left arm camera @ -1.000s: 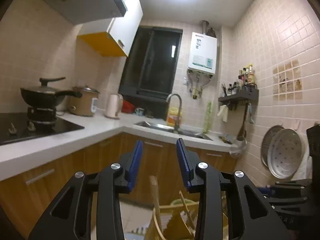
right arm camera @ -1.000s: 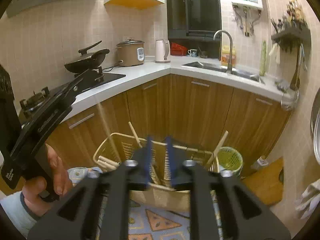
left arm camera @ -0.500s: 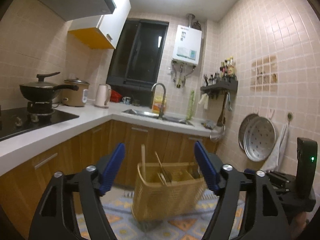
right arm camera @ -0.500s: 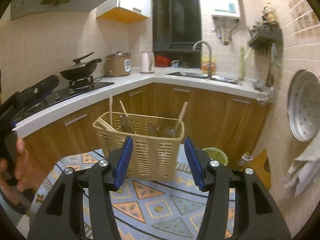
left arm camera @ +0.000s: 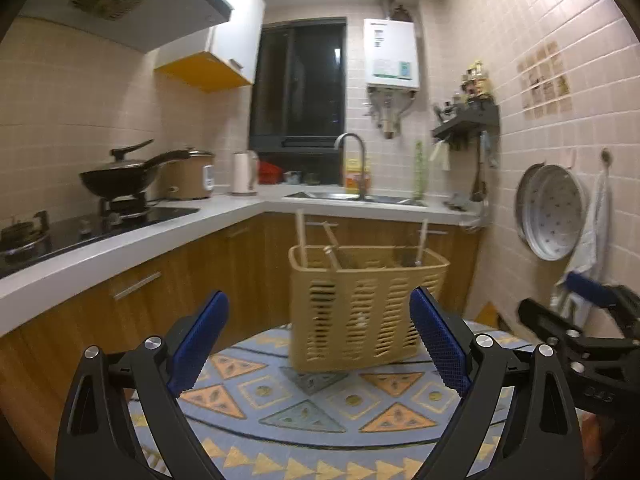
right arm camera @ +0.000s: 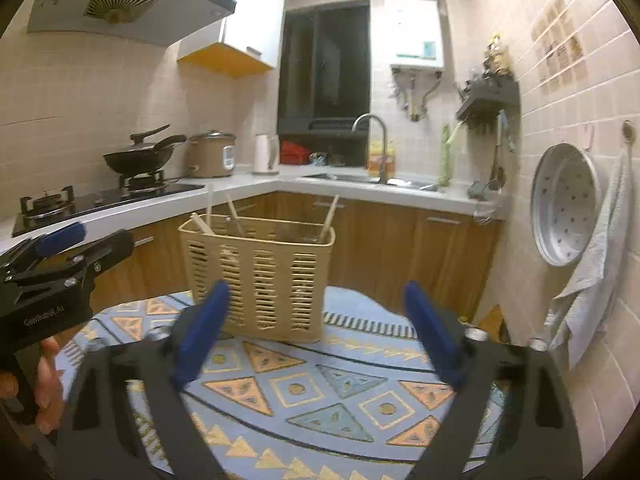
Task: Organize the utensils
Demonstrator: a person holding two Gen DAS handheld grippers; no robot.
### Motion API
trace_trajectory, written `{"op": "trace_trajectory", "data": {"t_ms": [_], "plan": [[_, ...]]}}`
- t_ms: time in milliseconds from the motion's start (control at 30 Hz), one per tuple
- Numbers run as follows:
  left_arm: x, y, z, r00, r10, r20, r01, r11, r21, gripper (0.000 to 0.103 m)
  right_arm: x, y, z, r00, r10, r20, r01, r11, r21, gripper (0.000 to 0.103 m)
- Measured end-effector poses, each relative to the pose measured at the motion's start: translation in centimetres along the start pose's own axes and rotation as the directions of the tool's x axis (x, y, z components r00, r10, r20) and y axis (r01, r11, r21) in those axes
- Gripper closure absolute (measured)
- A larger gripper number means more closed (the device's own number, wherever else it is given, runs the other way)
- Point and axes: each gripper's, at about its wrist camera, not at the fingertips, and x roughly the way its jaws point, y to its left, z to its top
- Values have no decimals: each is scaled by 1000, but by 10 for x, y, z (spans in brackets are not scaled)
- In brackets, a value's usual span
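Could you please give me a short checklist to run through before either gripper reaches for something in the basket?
1. Left gripper open with nothing between its jaws, which have just been opening: ok.
2. Right gripper open and empty, jaws likewise just opened: ok.
3. Basket upright on the patterned cloth: ok.
4. Wooden handles stick up above the basket rim, within sight: ok.
5. What kinds of utensils sit deeper inside: cannot tell.
6. Both grippers apart from the basket: ok.
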Motion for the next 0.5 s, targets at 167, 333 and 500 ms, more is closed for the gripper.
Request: {"op": "trace_trajectory", "data": {"t_ms": [167, 333, 500], "plan": [[7, 14, -12, 998, 63, -13, -63, 997, -36, 14, 17, -5, -15, 999, -49, -19, 49, 999, 15, 9], [11, 8, -27, 997, 76, -7, -76, 997, -1, 14, 26, -1, -34, 998, -53, -29, 53, 999, -4, 9], [8, 0, -29, 996, 83, 11, -83, 996, 43, 14, 21, -1, -37, 999, -46, -17, 45, 999, -6, 9]]}}
